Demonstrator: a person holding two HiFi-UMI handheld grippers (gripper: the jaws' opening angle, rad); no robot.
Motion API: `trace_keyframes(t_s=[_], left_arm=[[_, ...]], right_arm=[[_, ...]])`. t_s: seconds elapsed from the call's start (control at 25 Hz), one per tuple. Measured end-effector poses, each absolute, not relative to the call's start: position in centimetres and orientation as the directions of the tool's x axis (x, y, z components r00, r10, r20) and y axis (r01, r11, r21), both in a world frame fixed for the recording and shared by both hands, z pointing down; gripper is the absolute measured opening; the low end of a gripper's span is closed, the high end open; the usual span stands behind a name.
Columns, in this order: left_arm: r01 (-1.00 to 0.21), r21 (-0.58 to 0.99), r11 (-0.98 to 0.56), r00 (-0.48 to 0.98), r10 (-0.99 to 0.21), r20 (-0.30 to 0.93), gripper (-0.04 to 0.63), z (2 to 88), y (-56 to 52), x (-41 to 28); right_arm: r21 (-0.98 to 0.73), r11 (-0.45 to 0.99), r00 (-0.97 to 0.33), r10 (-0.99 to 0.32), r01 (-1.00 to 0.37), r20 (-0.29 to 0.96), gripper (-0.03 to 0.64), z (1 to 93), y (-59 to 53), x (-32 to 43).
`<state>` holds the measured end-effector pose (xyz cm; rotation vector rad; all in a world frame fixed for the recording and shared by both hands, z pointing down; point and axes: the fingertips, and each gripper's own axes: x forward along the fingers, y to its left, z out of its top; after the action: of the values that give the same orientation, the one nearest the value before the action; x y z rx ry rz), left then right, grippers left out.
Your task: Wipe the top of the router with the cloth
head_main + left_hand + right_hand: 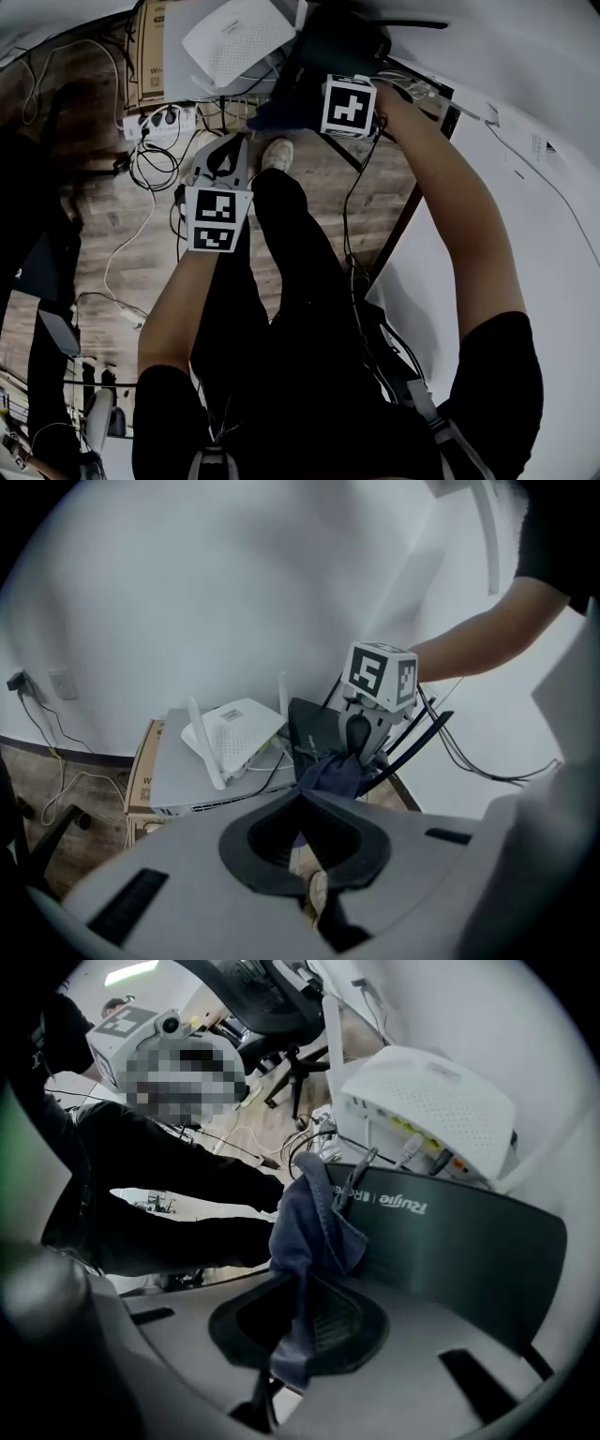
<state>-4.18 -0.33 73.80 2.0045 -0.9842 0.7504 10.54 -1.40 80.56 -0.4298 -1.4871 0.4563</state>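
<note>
**Cloth pinched in your right gripper, at the end of the black router**

Right gripper view: your right gripper has its jaws closed on the cloth. The cloth is soft, dark blue and crumpled. It rises out of the jaws and bunches against the left end of the black router. That router is a flat, smooth, matte slab with white lettering close to the cloth. Its long axis runs from the cloth out toward the right edge of the view, slanting downward. Behind it sits a white router — rounded, with a dotted vent pattern on top.

Left gripper view: your left gripper has its jaws pressed together with nothing between them. It points toward the black router from well apart. Ahead of it, your right gripper stands over the cloth, which drapes at the black router's near edge. Thin black antennas fan out to the right of the slab. The white router lies on a flat grey box, and that rests on a cardboard box.

Head view: the black router lies at top centre, with your right gripper over its lower-left edge. Your left gripper hangs lower, above the wooden floor and just beside a shoe.
</note>
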Motion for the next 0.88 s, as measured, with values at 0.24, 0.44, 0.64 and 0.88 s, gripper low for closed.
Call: trace_keyframes(t_s=[0.24,0.44,0.64,0.88], left_arm=[[-0.827,0.377,-0.418,0.534,-0.372,0.759,-0.002,73.7,0.0,-4.2],[-0.832,0.377,-0.407,0.529,-0.377,0.76,-0.002,73.9,-0.2,-4.5],[-0.835,0.376,-0.402,0.525,-0.377,0.763,-0.002,74.1,-0.1,-4.7],[-0.836,0.377,-0.4,0.526,-0.382,0.76,-0.002,74.1,-0.3,-4.4]], right_arm=[[-0.551,0.833,0.191,0.55,-0.053,0.813,0.02,80.6,-2.1,13.3],[-0.53,0.844,0.254,0.531,-0.08,0.808,0.02,80.9,-3.2,14.3],[-0.469,0.88,0.346,0.465,-0.079,0.815,0.02,81.2,-5.6,15.3],[-0.235,0.97,0.456,0.239,-0.065,0.857,0.02,82.1,-11.1,18.0]])
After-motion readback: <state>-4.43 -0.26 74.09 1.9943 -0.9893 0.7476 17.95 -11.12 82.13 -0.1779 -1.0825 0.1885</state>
